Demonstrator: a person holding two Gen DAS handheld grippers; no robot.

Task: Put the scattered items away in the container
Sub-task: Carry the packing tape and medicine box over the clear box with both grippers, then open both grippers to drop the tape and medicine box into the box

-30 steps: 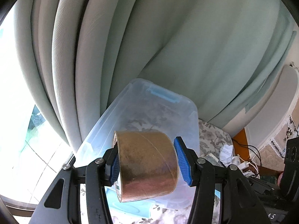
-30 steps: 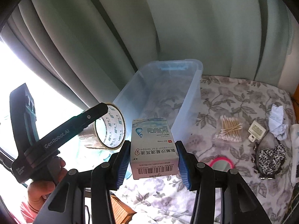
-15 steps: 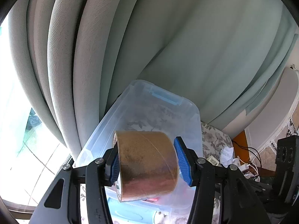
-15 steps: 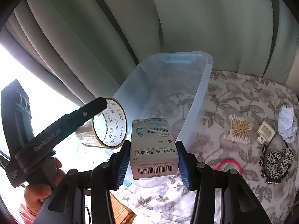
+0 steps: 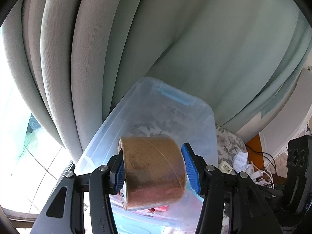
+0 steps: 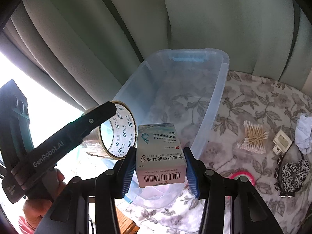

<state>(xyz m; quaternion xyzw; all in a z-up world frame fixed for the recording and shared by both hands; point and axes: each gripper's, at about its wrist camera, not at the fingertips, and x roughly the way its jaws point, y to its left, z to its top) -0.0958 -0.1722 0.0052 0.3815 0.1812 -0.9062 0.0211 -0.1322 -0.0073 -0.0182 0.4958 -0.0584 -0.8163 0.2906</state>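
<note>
Pinching an "Ofloxacin Ear Drops" box (image 6: 160, 156), right jaws; "GenRobot.AI" left jaws squeeze tape roll (image 5: 153, 172).

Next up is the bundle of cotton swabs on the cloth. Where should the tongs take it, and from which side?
Grip the cotton swabs across the middle of the wooden sticks, coming straight down from above. They lie flat on the floral cloth in a parallel bundle with soft tips at both ends, so closing across the sticks gathers them; the white clip sits close on one side.
</note>
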